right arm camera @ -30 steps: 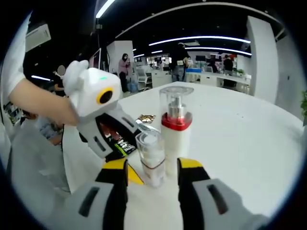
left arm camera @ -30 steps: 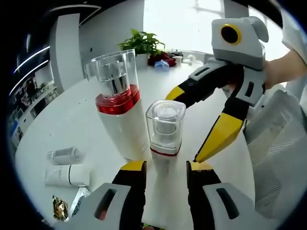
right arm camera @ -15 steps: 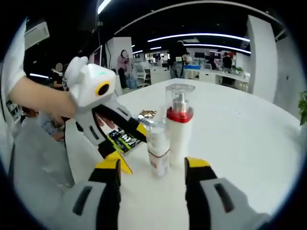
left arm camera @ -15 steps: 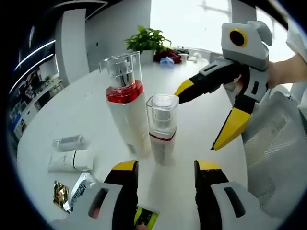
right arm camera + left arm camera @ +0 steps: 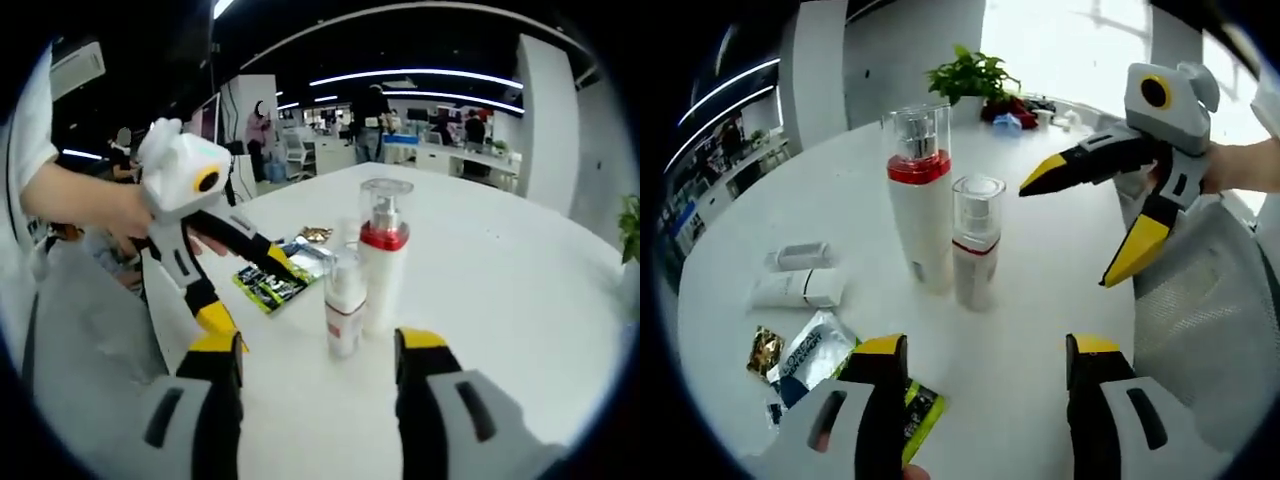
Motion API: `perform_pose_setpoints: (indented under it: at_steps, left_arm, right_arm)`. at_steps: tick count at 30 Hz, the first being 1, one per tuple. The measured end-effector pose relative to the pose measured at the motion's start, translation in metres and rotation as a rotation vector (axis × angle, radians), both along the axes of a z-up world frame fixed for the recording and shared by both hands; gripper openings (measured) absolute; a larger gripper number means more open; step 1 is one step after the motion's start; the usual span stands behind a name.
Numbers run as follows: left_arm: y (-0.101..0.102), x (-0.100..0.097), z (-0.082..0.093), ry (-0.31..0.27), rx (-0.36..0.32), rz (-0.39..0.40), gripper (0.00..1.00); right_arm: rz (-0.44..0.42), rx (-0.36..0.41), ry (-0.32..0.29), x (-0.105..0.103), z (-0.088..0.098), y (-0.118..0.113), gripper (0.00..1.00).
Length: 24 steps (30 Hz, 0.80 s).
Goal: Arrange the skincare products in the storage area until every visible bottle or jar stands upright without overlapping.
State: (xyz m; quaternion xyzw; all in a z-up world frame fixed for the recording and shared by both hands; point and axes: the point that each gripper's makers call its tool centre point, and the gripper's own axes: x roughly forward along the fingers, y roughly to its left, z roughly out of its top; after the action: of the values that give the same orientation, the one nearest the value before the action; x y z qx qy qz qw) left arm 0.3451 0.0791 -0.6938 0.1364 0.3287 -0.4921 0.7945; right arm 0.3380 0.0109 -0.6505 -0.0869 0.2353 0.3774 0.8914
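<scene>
Tall pump bottle [image 5: 920,205], white body, red collar, clear cap: upright on white round table [image 5: 1040,250], centre of left gripper view. Short pump bottle [image 5: 975,245], clear cap, thin red band: upright just beside it at its 4 o'clock; whether the two touch, cannot tell. In right gripper view the tall pump bottle [image 5: 384,255] stands at centre with the short pump bottle [image 5: 345,302] close at its 8 o'clock.

Two white tubes lying flat, at 9 o'clock of the bottles in left gripper view: small one [image 5: 800,256] farther, larger one [image 5: 800,289] nearer, close together. Sachets [image 5: 805,350] lie flat at 7 o'clock, one gold, one silvery, one green-black near the left jaw. Same sachets [image 5: 275,280] at 10 o'clock of the bottles in right gripper view.

Left gripper [image 5: 987,352]: jaws spread wide, holding nothing, clear of the bottles, low in its own view. Seen in right gripper view [image 5: 240,285] at 9 o'clock, held by a hand [image 5: 95,205].

Right gripper [image 5: 320,346]: jaws wide apart, nothing between them, bottles just beyond the tips. In left gripper view [image 5: 1080,230] it sits at 2 o'clock, jaws splayed.

Potted plant [image 5: 975,75] at far table edge, 12 o'clock.
</scene>
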Motion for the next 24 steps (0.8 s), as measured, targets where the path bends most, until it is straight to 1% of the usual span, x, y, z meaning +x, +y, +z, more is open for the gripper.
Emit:
perform_pose_setpoints:
  at_steps: [4, 11, 15, 17, 21, 24]
  left_arm:
    - [0.009, -0.006, 0.002, 0.013, -0.008, 0.037, 0.65]
    - [0.025, -0.016, 0.008, 0.027, -0.021, 0.099, 0.67]
    - [0.033, -0.023, 0.011, 0.032, -0.033, 0.135, 0.69]
    - [0.038, -0.026, 0.012, 0.035, -0.037, 0.152, 0.70]
    - [0.045, -0.031, 0.012, 0.035, -0.039, 0.187, 0.72]
    - [0.051, -0.037, 0.013, 0.037, -0.037, 0.215, 0.74]
  right_arm:
    - [0.003, -0.002, -0.006, -0.004, 0.004, 0.001, 0.65]
    - [0.010, -0.008, -0.004, -0.017, 0.006, 0.001, 0.69]
    - [0.011, 0.018, 0.016, -0.027, 0.009, 0.003, 0.72]
    - [0.015, 0.020, 0.019, -0.030, 0.010, 0.004, 0.74]
    - [0.022, 0.017, 0.043, -0.038, 0.010, 0.005, 0.77]
    - [0.025, 0.018, 0.039, -0.043, 0.012, 0.004, 0.78]
